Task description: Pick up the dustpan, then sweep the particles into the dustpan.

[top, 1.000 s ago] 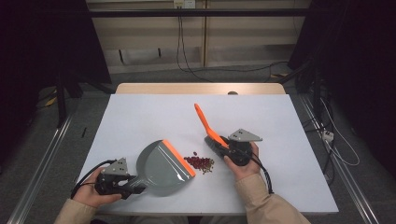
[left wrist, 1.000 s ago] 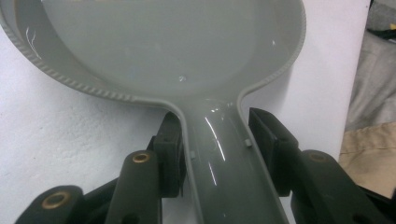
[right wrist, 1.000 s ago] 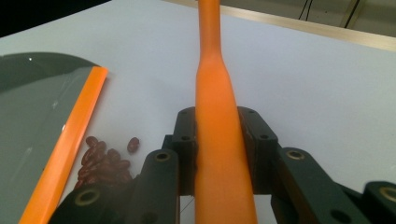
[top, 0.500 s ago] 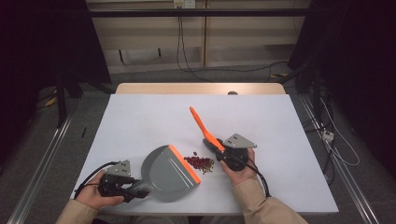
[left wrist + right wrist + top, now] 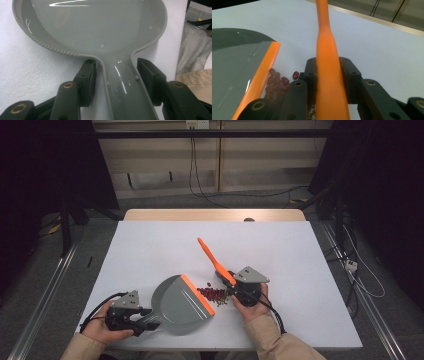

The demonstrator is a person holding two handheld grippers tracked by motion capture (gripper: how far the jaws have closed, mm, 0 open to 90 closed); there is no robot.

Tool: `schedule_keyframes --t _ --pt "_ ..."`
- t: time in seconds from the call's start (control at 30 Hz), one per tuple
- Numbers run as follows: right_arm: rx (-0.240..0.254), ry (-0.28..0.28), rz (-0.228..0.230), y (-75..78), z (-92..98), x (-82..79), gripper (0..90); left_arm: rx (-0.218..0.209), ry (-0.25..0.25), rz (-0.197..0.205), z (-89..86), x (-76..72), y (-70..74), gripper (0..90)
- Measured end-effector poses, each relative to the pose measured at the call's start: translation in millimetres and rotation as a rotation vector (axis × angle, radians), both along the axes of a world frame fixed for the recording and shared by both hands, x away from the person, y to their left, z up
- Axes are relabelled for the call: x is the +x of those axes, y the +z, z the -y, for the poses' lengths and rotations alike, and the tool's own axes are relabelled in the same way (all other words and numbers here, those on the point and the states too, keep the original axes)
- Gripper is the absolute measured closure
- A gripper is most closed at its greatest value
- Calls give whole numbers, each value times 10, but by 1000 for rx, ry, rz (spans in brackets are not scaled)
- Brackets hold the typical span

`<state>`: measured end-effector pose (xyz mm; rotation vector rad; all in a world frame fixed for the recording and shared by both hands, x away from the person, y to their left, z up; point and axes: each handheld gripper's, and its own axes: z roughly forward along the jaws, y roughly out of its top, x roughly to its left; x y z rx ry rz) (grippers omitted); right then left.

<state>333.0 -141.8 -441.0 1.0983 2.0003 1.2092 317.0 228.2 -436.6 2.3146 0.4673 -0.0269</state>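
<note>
At the near edge of the white worktop (image 5: 150,245), the left tongs (image 5: 116,75) have just been opening: their pads flank the handle of the grey plastic dustpan with an orange lip (image 5: 181,304) with gaps either side, released. The right tongs (image 5: 328,72) clench the orange brush handle (image 5: 325,62), beside dark red beans (image 5: 212,294) at the lip.

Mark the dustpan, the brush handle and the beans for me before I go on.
dustpan (image 5: 175,301), high view, on the bare grey pan floor.
brush handle (image 5: 326,50), right gripper view, on the orange shaft above the fingers.
beans (image 5: 214,294), high view, on the red pile beside the dustpan's orange lip.
</note>
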Motion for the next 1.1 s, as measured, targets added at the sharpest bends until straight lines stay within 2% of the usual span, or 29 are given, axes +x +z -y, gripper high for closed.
schedule_keyframes --t 0.03,0.07,0.1,0.17,0.2,0.27,0.4,0.47,0.5,0.6,0.67,0.77,0.93,1.1 --pt "0 4 2 -4 -5 -1 702 5 -1 -1 7 -4 -1 524" --pt "-4 5 0 -4 -16 -9 702 27 -2 -2 17 -15 6 539" --pt "-11 -4 4 -3 -26 -21 702 16 -18 -12 26 -16 -10 564" --pt "-8 -1 3 -12 -48 -33 701 21 -26 -29 33 -18 -23 574" --pt "-14 -5 7 -15 -63 -43 700 19 -24 -33 32 -17 -24 578" --pt "7 -5 -6 -25 -88 -50 698 23 -25 -30 37 -20 -20 579" --pt "-10 -11 2 -39 -174 -83 696 19 -29 -48 69 -13 -17 582" --pt "8 -14 -13 -44 -219 -98 694 22 -23 -54 87 -12 -13 582" --pt "-4 -16 -8 -50 -256 -113 693 15 -28 -58 96 -12 -16 583" --pt "25 -26 -14 -64 -314 -133 692 25 -23 -56 110 -12 -17 584" --pt "69 -24 -25 -65 -353 -162 692 22 -30 -64 120 -7 -23 584" --pt "72 -9 -21 -76 -463 -202 691 22 -32 -72 147 1 -29 585" --pt "139 18 -31 -82 -589 -209 691 23 -19 -74 196 9 -37 587" --pt "178 38 -26 -64 -720 -200 692 26 -16 -77 194 16 -37 589"
